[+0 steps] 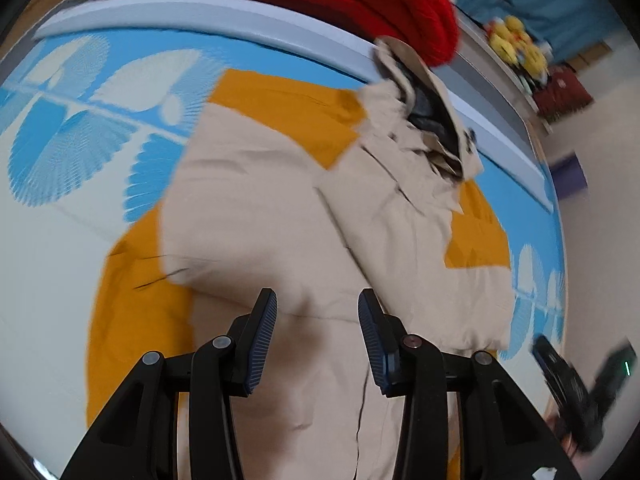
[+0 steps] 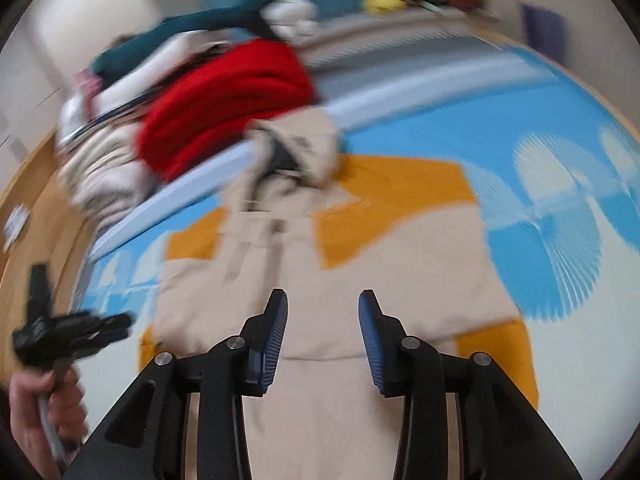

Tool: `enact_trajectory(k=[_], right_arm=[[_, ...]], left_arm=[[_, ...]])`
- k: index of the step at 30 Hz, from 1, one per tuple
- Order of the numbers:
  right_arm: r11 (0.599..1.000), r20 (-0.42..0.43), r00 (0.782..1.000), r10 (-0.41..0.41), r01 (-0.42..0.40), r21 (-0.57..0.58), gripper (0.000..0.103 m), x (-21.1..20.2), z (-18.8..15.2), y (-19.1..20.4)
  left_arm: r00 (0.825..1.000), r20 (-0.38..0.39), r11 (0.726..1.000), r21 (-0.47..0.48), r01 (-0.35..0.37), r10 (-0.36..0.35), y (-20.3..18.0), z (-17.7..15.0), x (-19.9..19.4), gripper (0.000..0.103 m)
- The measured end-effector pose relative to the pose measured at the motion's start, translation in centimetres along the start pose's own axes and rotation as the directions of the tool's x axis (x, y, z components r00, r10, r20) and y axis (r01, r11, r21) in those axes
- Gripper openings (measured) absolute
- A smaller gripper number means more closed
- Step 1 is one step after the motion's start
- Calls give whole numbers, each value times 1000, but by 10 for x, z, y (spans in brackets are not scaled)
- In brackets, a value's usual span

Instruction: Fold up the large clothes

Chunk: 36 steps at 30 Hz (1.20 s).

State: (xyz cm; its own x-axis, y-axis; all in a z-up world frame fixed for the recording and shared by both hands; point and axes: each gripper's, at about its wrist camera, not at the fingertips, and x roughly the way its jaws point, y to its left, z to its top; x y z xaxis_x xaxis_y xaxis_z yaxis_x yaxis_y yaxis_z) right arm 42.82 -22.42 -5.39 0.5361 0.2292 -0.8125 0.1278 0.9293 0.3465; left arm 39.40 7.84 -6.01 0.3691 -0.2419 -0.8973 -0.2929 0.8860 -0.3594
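A beige hooded jacket (image 1: 272, 208) lies spread on an orange cloth (image 1: 132, 320) over a blue and white patterned mat (image 1: 80, 128). Its hood (image 1: 424, 96) points toward the mat's far edge. My left gripper (image 1: 317, 320) is open and empty, just above the jacket's lower part. The jacket (image 2: 360, 256) also shows in the right wrist view, hood (image 2: 304, 148) at the far end. My right gripper (image 2: 323, 320) is open and empty above the jacket's lower part. The left gripper (image 2: 80, 332) shows at the left of the right wrist view, held by a hand.
A red knit garment (image 1: 360, 0) lies in a pile of other clothes (image 2: 104, 176) beyond the mat's pale blue border (image 1: 240, 24). Yellow toys (image 1: 516, 44) sit on a shelf at the back. The right gripper (image 1: 580, 388) shows at the lower right of the left wrist view.
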Motion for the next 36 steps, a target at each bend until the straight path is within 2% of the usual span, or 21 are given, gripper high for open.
enact_trajectory(k=[2,5,7,8,11,13,15,16,17,19,20,22,25,27,29,32,34,36], right_arm=[[989,-82,997,-1,13,147,39,28,4,-33],[945,-207,978,31,39,325,39,65,0,-78],[880,-259,962,86,49,472,39,86,-8,-108],[845,-259,961,96,59,532,39,91,-12,-120],[820,-270,958,101,74,568,39,103,-14,-132],[813,-281,952,123,66,579,37,108,-17,-135],[818,-277,950,144,43,573,15,110,-16,-135],[819,-274,951,145,40,572,14,110,-16,-136],[821,-268,952,148,33,571,8,109,-15,-136],[823,-255,956,143,28,568,4,107,-16,-135],[823,-253,957,139,30,568,4,104,-16,-136],[819,-250,959,131,37,572,3,103,-17,-133],[806,-251,950,184,0,592,3,104,-20,-128],[818,-256,950,180,0,575,3,103,-21,-121],[825,-266,950,166,15,566,3,102,-24,-118],[833,-274,954,119,55,551,3,99,-26,-120],[828,-270,955,126,49,559,4,98,-27,-122],[822,-279,951,130,54,567,9,95,-30,-122]], left_arm=[[1000,14,999,52,-7,7,-17,-8,11,39],[1000,25,987,160,-7,3,-51,-23,37,44],[999,26,981,194,-28,24,-66,-24,58,52],[998,32,977,204,-68,63,-74,-21,76,53],[978,71,950,231,-210,198,-96,-15,116,61],[963,90,924,272,-268,253,-109,-13,135,64],[955,82,910,289,-298,287,-114,-12,152,67],[953,79,908,290,-304,294,-112,-11,155,68],[949,81,903,290,-316,306,-109,-9,158,69],[927,114,887,266,-376,358,-92,-2,149,66],[924,127,891,249,-381,359,-85,1,142,66],[930,155,910,204,-361,334,-63,6,116,67],[954,141,938,192,-287,263,-34,1,74,68],[978,89,962,183,-204,191,-16,-11,47,68],[985,61,972,165,-169,161,-9,-22,28,68],[985,78,986,60,-156,152,11,-27,-4,62],[993,78,996,-28,-88,90,34,-27,-16,62],[997,73,996,-91,-24,31,53,-32,-14,62]])
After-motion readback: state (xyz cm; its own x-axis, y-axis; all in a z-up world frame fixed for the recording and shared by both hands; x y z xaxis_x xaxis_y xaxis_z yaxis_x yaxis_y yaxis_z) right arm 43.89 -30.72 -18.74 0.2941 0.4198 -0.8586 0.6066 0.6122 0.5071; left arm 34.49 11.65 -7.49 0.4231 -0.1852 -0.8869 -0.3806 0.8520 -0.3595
